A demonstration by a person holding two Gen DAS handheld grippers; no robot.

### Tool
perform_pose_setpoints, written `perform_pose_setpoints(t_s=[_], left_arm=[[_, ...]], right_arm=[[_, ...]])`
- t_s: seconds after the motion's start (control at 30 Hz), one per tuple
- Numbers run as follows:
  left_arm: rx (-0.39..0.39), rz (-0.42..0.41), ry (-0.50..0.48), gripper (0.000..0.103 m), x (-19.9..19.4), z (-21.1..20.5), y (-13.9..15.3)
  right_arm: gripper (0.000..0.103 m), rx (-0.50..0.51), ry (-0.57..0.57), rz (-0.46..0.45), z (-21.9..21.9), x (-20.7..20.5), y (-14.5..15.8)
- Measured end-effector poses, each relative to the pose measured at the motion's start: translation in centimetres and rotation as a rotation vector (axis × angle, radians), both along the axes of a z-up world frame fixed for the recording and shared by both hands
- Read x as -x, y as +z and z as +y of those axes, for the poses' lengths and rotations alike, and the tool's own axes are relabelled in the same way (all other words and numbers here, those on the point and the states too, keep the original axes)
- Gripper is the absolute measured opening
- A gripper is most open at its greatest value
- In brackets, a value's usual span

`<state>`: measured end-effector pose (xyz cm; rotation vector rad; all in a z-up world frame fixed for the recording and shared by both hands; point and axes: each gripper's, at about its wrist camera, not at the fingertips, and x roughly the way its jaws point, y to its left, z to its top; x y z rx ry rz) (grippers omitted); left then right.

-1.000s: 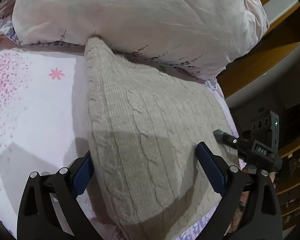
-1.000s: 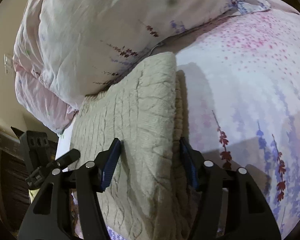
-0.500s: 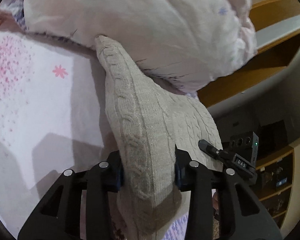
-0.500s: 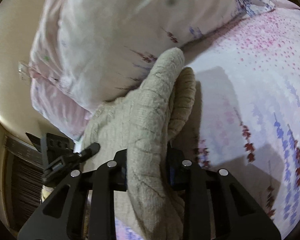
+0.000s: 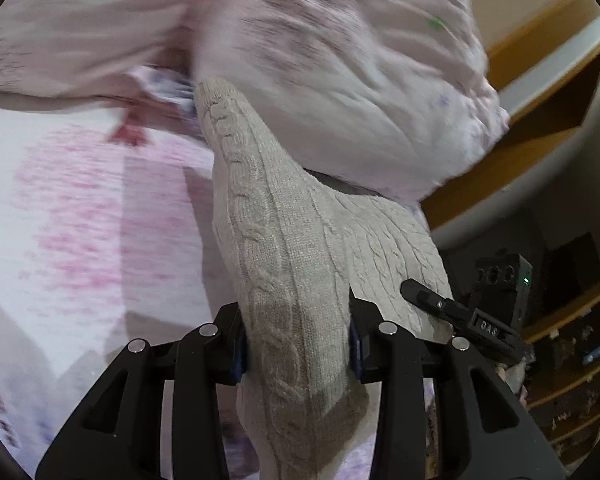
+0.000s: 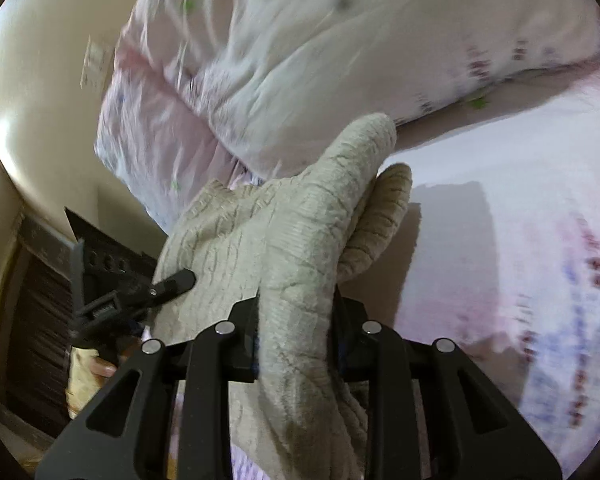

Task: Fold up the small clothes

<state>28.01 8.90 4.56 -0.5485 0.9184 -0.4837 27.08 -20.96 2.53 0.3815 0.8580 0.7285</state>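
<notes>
A beige cable-knit sweater (image 5: 284, 248) lies folded on a floral bedsheet (image 5: 80, 220), its far end against a pillow. My left gripper (image 5: 296, 350) is shut on one near corner, the knit bunched between its jaws. My right gripper (image 6: 296, 344) is shut on the other near corner of the sweater (image 6: 300, 232), which is lifted and doubled over. Each gripper shows in the other's view: the right one (image 5: 460, 312) at the sweater's right edge, the left one (image 6: 140, 292) at its left edge.
A large pale floral pillow (image 5: 340, 80) lies at the head of the bed, also in the right wrist view (image 6: 320, 60). Wooden shelving (image 5: 540, 120) stands past the bed's right side. A cream wall (image 6: 40, 60) and dark furniture (image 6: 40, 320) are at the left.
Both grippers closed on the sweater's near corners, then lifted them and moved toward the pillow. The knit now stands up bunched instead of lying flat.
</notes>
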Motion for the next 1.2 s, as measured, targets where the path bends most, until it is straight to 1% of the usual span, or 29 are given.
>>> perform_pose_setpoints(t_s=[0.07, 0.1, 0.13, 0.17, 0.2, 0.23, 0.27, 0.33, 0.43, 0.47, 0.5, 0.53, 0.57, 0.6, 0.63, 0.7, 0.77, 0.8, 0.83, 0.87, 0.9, 0.97, 1.03, 1.1, 1.17, 1.2], left_arm=[[-0.018, 0.024, 0.037, 0.04, -0.4, 1.8, -1.1], [-0.021, 0.057, 0.054, 0.042, -0.7, 2.4, -2.2], [-0.013, 0.078, 0.061, 0.046, -1.1, 2.6, -3.0], [0.003, 0.092, 0.068, 0.048, -1.3, 2.7, -3.7], [0.019, 0.096, 0.075, 0.051, -1.4, 2.8, -4.2], [0.027, 0.093, 0.075, 0.052, -1.3, 3.0, -4.3], [0.023, 0.086, 0.072, 0.053, -1.1, 2.9, -4.1], [0.001, 0.076, 0.075, 0.054, -0.5, 3.0, -3.6], [-0.023, 0.054, 0.074, 0.054, 0.6, 2.9, -2.9], [-0.026, 0.049, 0.076, 0.054, 1.0, 3.1, -2.9], [-0.028, 0.045, 0.077, 0.054, 1.4, 3.2, -2.9], [-0.029, 0.04, 0.079, 0.054, 1.8, 3.3, -2.9], [-0.033, 0.035, 0.082, 0.054, 2.0, 3.4, -2.8], [-0.047, 0.025, 0.088, 0.054, 2.2, 3.6, -2.8], [-0.065, 0.017, 0.092, 0.057, 2.3, 3.5, -2.7], [-0.119, 0.011, 0.102, 0.059, 2.1, 3.1, -3.0], [-0.17, 0.001, 0.103, 0.062, 1.9, 2.4, -3.1], [-0.173, 0.0, 0.108, 0.062, 2.2, 2.5, -3.0], [-0.165, 0.002, 0.11, 0.062, 2.6, 2.9, -2.9], [-0.159, 0.0, 0.109, 0.061, 3.1, 3.1, -2.7], [-0.156, -0.006, 0.109, 0.061, 3.9, 3.3, -2.4], [-0.157, -0.026, 0.105, 0.062, 5.6, 3.5, -1.9], [-0.171, -0.036, 0.097, 0.062, 6.8, 3.5, -1.8], [-0.202, -0.036, 0.077, 0.062, 7.9, 3.1, -2.2], [-0.256, -0.028, 0.053, 0.062, 8.5, 2.3, -2.9], [-0.277, -0.029, 0.049, 0.062, 8.5, 2.0, -3.1]], right_arm=[[0.027, 0.046, -0.008, 0.012, 1.6, -0.8, -0.9], [0.028, 0.077, -0.018, 0.037, 2.1, -1.3, -1.5], [0.033, 0.098, -0.028, 0.073, 2.4, -1.9, -2.0], [0.039, 0.081, -0.031, 0.112, 2.2, -2.4, -2.4], [0.041, 0.071, -0.029, 0.135, 2.0, -2.6, -2.4], [0.046, 0.064, -0.03, 0.154, 1.6, -2.6, -2.2], [0.047, 0.059, -0.034, 0.152, 1.2, -2.5, -1.9], [0.047, 0.044, -0.059, 0.119, 0.2, -2.2, -1.0], [0.047, 0.021, -0.077, 0.093, -0.8, -2.4, -0.3], [0.042, 0.024, -0.079, 0.087, -0.8, -2.4, -0.2], [0.033, 0.038, -0.076, 0.075, -0.4, -2.5, -0.2], [0.02, 0.054, -0.08, 0.062, -0.2, -2.7, -0.2], [0.015, 0.09, -0.104, 0.04, 0.1, -2.7, -0.2], [0.013, 0.151, -0.135, 0.018, 0.6, -2.9, -0.3], [0.012, 0.177, -0.152, 0.017, 1.6, -3.2, -0.5], [0.012, 0.2, -0.175, 0.02, 1.8, -3.6, -1.0], [0.018, 0.231, -0.173, 0.009, 2.1, -3.5, -0.9], [0.02, 0.244, -0.173, 0.0, 1.9, -3.2, -0.7], [0.029, 0.249, -0.176, -0.022, 1.7, -2.4, -0.2], [0.031, 0.251, -0.176, -0.047, 1.3, -1.5, 0.3], [0.031, 0.252, -0.167, -0.076, 1.0, -0.6, 0.7], [0.031, 0.248, -0.115, -0.148, 0.4, 2.1, 1.7], [0.032, 0.255, -0.058, -0.193, 0.2, 4.3, 2.1], [0.032, 0.267, 0.003, -0.214, 0.2, 6.1, 2.0], [0.031, 0.294, 0.038, -0.202, 1.0, 6.5, 1.3], [0.031, 0.323, 0.044, -0.192, 1.5, 6.5, 0.9]])
